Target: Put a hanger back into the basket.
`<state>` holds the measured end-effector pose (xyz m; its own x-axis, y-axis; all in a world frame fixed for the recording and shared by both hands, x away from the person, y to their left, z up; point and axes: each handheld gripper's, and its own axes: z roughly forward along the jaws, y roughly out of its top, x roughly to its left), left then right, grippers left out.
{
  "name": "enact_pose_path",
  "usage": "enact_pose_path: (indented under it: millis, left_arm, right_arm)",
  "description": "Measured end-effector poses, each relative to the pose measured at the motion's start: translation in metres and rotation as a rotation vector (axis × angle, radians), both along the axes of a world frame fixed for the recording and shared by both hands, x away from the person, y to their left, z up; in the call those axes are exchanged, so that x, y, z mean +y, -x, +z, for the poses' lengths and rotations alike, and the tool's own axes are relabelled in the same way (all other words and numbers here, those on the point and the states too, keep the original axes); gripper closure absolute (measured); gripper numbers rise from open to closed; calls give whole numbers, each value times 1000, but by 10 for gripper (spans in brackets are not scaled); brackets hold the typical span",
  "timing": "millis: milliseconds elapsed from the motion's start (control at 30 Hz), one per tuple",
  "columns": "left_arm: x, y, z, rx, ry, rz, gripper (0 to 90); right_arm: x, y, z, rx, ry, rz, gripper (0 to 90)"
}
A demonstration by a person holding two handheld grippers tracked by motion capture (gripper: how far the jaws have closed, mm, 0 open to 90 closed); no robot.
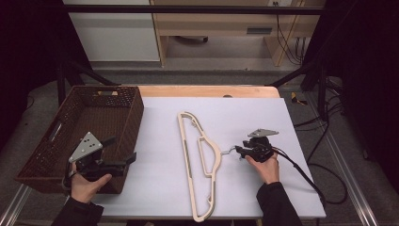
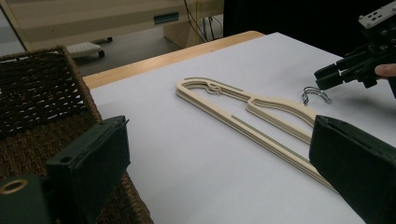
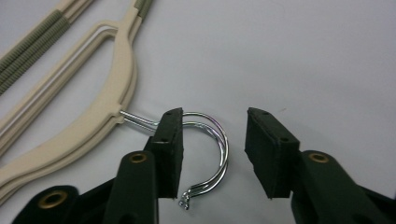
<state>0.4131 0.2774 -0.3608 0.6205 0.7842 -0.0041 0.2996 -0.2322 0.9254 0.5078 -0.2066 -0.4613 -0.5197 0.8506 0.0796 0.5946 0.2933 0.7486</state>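
Note:
Stacked cream hangers (image 1: 200, 160) lie flat on the white table cover, long side toward the basket. Their chrome hooks (image 3: 217, 149) point right. My right gripper (image 1: 240, 151) is low at those hooks (image 1: 227, 150). In the right gripper view its jaws (image 3: 212, 121) stand apart around the hook curve: the left pad is against the wire near the stem, and the right pad is clear of it. My left gripper (image 1: 123, 149) hovers at the basket's near right corner, wide open, with nothing between its jaws (image 2: 219, 135). It faces the hangers (image 2: 243, 116).
A dark wicker basket (image 1: 136, 117) stands at the table's left, and its weave (image 2: 42, 93) shows beside the left jaw. A strip of wooden table edge (image 1: 207, 91) runs along the back. A cable trails from the right gripper off the table's right side.

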Motion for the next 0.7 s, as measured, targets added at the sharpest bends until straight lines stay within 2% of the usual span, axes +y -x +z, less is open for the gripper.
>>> enact_pose_path:
  millis: [200,467,567,700]
  left_arm:
    - [-3,-1,-2,5,-8,-7,50]
    - [-4,-1,-3,10,-11,-10,51]
    - [-5,-1,-3,12,-14,-10,52]
    - [-5,-2,-4,14,-16,-10,53]
  right_arm:
    - [-1,-10,-9,20,14,6,687]
    - [-2,-13,-15,51,29,14,804]
    - [-4,-14,-17,68,10,20,848]
    - [-5,-13,-14,60,-8,14,859]
